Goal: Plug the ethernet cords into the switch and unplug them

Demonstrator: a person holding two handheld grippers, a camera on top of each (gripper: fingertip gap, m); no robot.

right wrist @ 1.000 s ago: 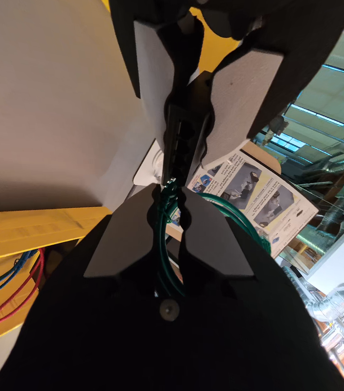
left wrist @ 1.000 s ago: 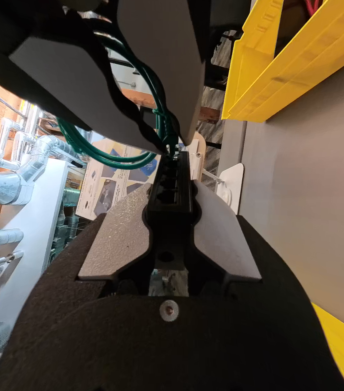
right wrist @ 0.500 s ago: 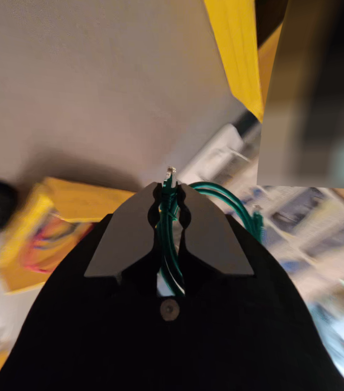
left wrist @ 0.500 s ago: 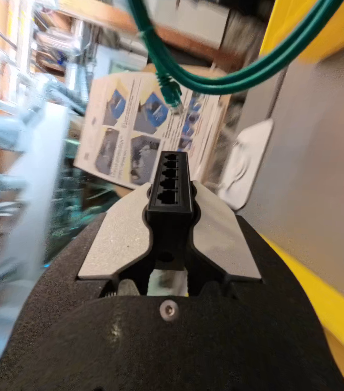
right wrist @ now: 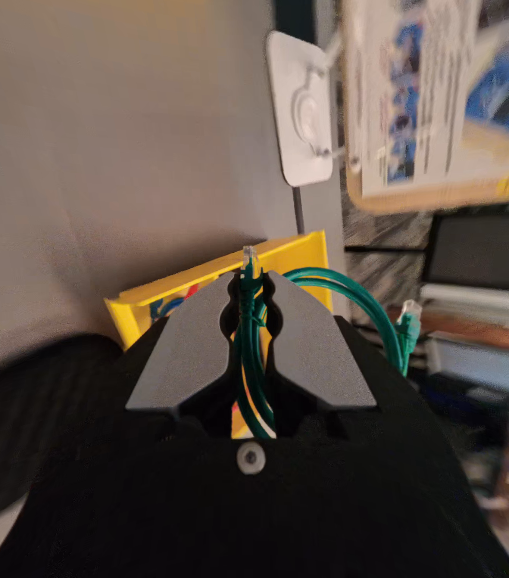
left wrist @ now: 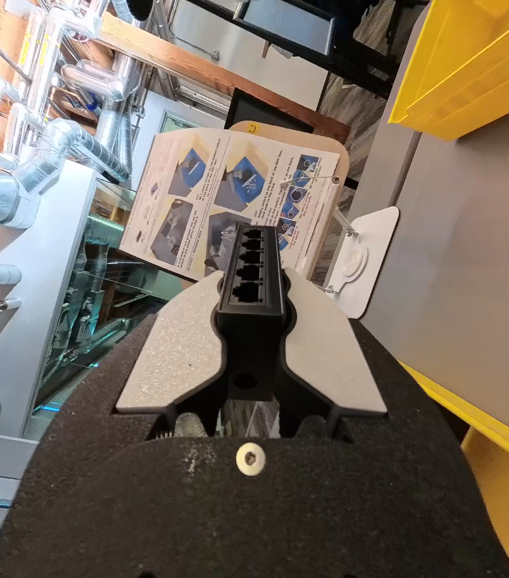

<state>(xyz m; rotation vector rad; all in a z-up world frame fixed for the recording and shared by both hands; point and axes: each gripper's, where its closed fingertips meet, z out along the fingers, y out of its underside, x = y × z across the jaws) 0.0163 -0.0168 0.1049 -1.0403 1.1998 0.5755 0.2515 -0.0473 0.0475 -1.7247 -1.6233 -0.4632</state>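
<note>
My left gripper [left wrist: 252, 278] is shut on a black ethernet switch [left wrist: 251, 272] and holds it in the air, its row of several ports facing the camera, all empty. My right gripper [right wrist: 249, 275] is shut on a green ethernet cord [right wrist: 248, 300] just behind its clear plug [right wrist: 248, 255], which sticks out past the fingertips. The cord loops to the right, and its other plug [right wrist: 409, 316] hangs free. The switch does not show in the right wrist view, nor the cord in the left wrist view.
A grey table top [left wrist: 466, 250] carries yellow bins [left wrist: 472, 68]; one bin [right wrist: 215, 275] holding red and blue cords lies just beyond the right gripper. A white stand base [left wrist: 362, 262] holds a printed instruction sheet [left wrist: 231, 203]. Silver ducts [left wrist: 12, 187] fill the left. The tips of one gripper are about 25 centimeters away from the tips of the other.
The green cord's plug has come out of the switch. My right gripper has carried the cord away out of the left wrist view and turned toward the yellow bin. The switch stays in my left gripper.
</note>
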